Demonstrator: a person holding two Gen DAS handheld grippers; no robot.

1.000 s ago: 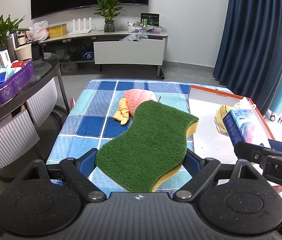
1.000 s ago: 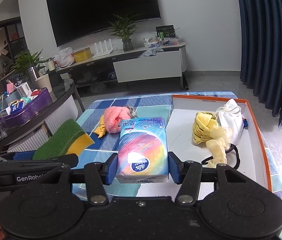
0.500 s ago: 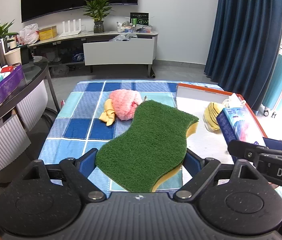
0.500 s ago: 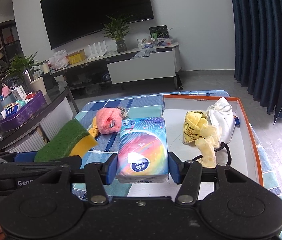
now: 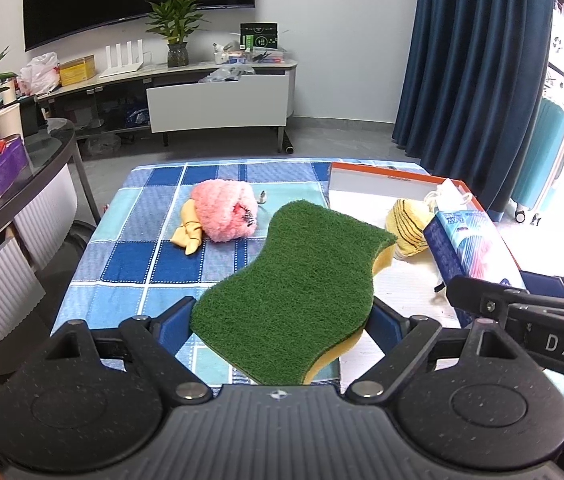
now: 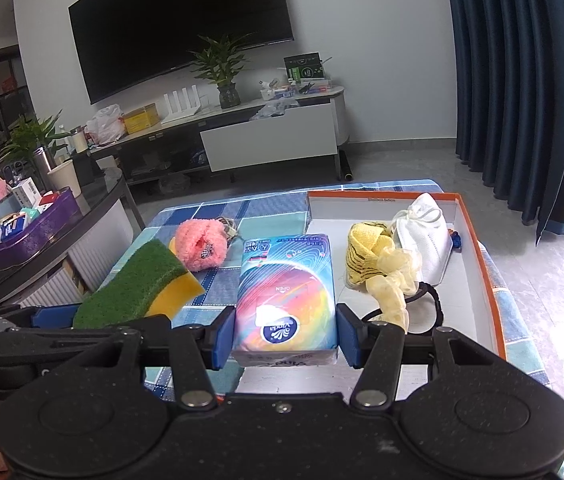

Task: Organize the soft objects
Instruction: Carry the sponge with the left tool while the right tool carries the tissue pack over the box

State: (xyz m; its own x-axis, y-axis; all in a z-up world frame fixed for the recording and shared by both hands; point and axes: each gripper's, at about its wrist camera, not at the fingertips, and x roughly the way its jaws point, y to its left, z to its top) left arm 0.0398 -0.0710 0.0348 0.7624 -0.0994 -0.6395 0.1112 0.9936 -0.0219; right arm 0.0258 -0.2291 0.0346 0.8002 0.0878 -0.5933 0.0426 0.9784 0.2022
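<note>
We hold two things at once. Our left gripper (image 5: 280, 320) has its jaws clamped on the sides of the sponge (image 5: 293, 296), green scrubbing face up and yellow foam showing along the right edge. We grip it flat by its near end, so most of it sticks out ahead, over the edge of the checked tablecloth (image 5: 138, 248). Our right gripper (image 6: 283, 334) has its jaws clamped on the tissue pack (image 6: 287, 292), squeezed across its width, label up, just in front of the tray (image 6: 485, 264).

The tray with the orange rim seems to be where soft things are gathered: a yellow striped cloth (image 6: 363, 252), a white mask (image 6: 421, 236) and a black hair band (image 6: 429, 300) already lie in it. We judge that both held things are headed there, and carrying them level should make it easy to lay them down flat.

The pink fluffy toy (image 5: 224, 216) lies out on the tablecloth, not yet collected.

Compared with a second ago, neither grip has changed. The left view has swung slightly towards the tray, so the table sits further right in it.
</note>
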